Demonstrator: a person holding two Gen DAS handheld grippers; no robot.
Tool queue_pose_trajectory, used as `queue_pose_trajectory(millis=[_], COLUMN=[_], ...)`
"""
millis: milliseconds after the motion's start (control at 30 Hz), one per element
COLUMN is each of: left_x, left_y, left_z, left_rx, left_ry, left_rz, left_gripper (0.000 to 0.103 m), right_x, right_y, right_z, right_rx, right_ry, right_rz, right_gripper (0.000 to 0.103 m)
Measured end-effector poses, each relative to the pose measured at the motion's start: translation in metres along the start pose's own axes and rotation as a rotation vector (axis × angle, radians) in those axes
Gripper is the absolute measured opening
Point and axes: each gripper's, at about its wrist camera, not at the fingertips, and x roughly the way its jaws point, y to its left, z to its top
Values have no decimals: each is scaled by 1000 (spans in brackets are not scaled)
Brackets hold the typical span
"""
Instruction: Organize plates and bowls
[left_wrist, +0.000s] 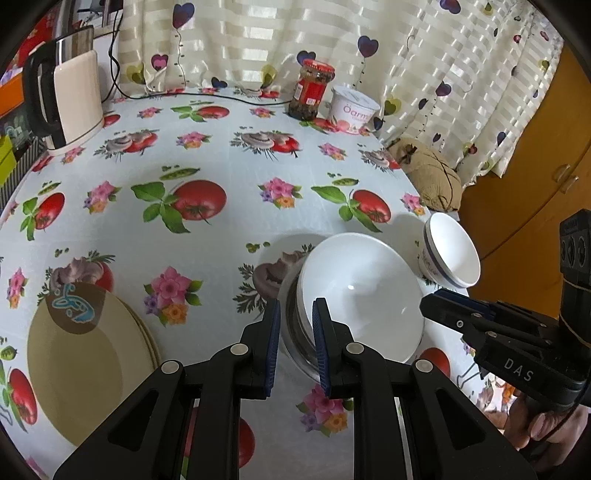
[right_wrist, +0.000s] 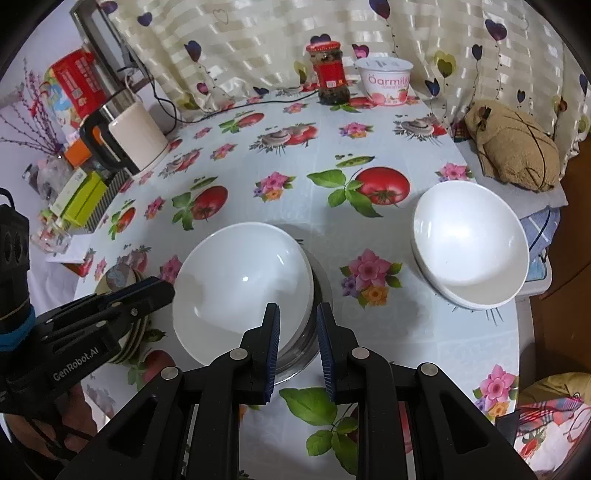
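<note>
A stack of white bowls nested in a clear glass bowl stands on the flowered tablecloth. My left gripper straddles the stack's left rim, one finger inside and one outside, with its pads closed on the wall. On the opposite rim, my right gripper is closed the same way. Each gripper also shows in the other view, the right gripper and the left gripper, both at the stack's rim. Tan plates lie stacked to the left. A second pile of white bowls sits to the right.
At the back stand a kettle, a red-lidded jar and a yogurt tub. A brown cloth bundle lies beyond the right table edge. Boxes crowd the left side.
</note>
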Motion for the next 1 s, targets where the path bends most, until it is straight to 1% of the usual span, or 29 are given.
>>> queue_pose_trajectory(millis=[367, 533, 1000], left_x=[-4, -4, 1], left_y=[-5, -10, -36], left_z=[4, 8, 19], left_rx=[20, 34, 83], left_ry=[-16, -19, -19], left_rz=[7, 5, -31], left_gripper=[19, 19, 19], right_x=[-14, -18, -30], right_y=[-10, -16, -42], right_z=[5, 7, 11], right_rx=[15, 24, 61], right_ry=[-34, -45, -82], right_rz=[-4, -7, -30], right_gripper=[21, 24, 24])
